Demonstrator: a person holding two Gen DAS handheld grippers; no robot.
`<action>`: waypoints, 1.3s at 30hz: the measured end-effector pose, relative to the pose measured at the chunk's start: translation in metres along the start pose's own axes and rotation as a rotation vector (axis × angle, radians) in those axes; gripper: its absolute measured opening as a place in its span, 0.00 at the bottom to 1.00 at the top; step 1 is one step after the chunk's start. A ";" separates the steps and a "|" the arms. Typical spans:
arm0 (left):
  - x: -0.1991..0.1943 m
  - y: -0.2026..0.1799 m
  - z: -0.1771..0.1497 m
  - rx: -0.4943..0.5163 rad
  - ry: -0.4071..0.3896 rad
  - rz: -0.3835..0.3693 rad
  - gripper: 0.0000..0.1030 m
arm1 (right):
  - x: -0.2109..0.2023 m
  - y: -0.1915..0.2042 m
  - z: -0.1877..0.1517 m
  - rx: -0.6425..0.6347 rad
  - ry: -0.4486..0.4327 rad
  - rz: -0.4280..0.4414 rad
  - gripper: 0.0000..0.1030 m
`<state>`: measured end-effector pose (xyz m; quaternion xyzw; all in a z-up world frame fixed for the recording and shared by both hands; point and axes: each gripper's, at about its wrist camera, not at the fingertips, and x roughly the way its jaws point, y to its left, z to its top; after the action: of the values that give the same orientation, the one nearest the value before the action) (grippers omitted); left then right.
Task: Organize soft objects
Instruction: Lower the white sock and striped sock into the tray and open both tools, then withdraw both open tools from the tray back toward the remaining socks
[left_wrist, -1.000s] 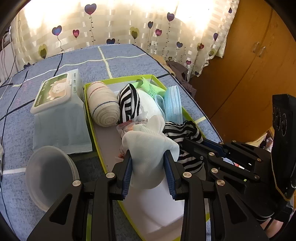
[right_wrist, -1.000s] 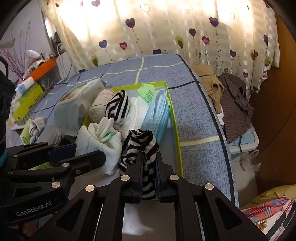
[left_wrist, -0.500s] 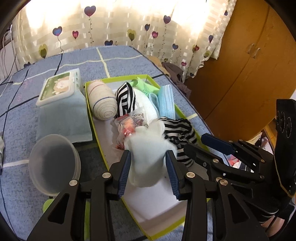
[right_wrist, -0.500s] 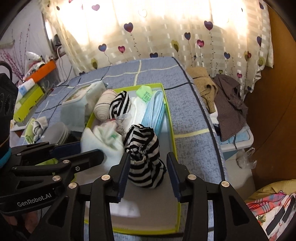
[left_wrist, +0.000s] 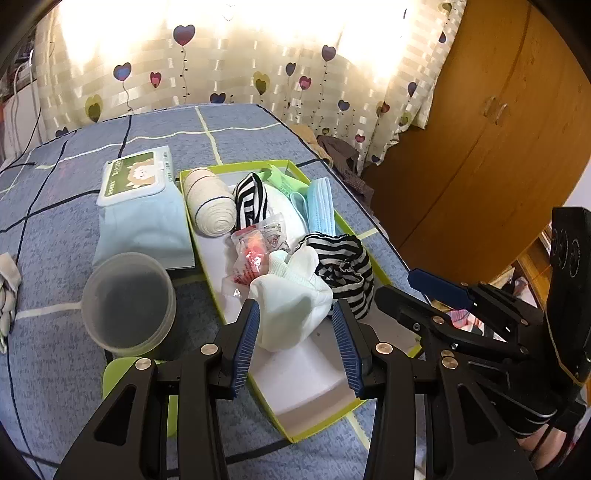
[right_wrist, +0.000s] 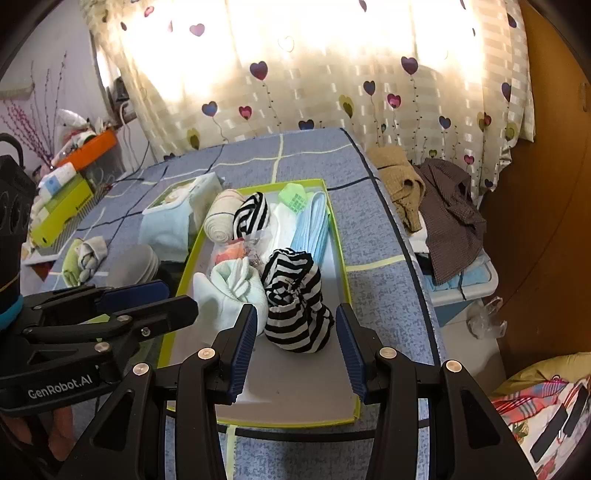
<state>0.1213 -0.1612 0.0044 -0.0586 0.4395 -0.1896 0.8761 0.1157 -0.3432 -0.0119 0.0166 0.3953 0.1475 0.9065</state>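
A green-rimmed box (left_wrist: 325, 417) (right_wrist: 334, 229) lies on the blue bed. In it are a beige bandage roll (left_wrist: 208, 203), a striped sock roll (left_wrist: 251, 199), blue masks (left_wrist: 319, 205), a small red packet (left_wrist: 249, 258), a white sock bundle (left_wrist: 291, 302) (right_wrist: 229, 291) and a striped sock bundle (left_wrist: 343, 266) (right_wrist: 295, 314). My left gripper (left_wrist: 297, 341) is open, its pads either side of the white bundle, which rests in the box. My right gripper (right_wrist: 297, 339) is open around the striped bundle, which also rests in the box.
A wet-wipes pack (left_wrist: 140, 206) and a clear plastic tub (left_wrist: 129, 302) sit left of the box. A rolled sock pair (right_wrist: 86, 254) lies further left. Clothes (right_wrist: 439, 206) hang off the bed's right edge. A wooden wardrobe (left_wrist: 480, 129) stands on the right.
Both grippers opened and let go of their bundles, the right from a tight grip on the striped one. Both have drawn back and up from the box.
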 end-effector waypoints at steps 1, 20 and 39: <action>-0.001 0.001 -0.001 -0.004 -0.001 0.000 0.42 | -0.001 0.000 -0.001 0.002 -0.003 0.001 0.42; -0.037 0.003 -0.011 -0.004 -0.048 -0.019 0.42 | -0.035 0.026 -0.003 -0.024 -0.040 -0.002 0.42; -0.086 0.022 -0.029 -0.014 -0.125 0.013 0.42 | -0.060 0.069 -0.008 -0.078 -0.067 0.003 0.47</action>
<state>0.0580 -0.1058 0.0445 -0.0734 0.3857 -0.1771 0.9025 0.0535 -0.2952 0.0357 -0.0134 0.3587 0.1636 0.9189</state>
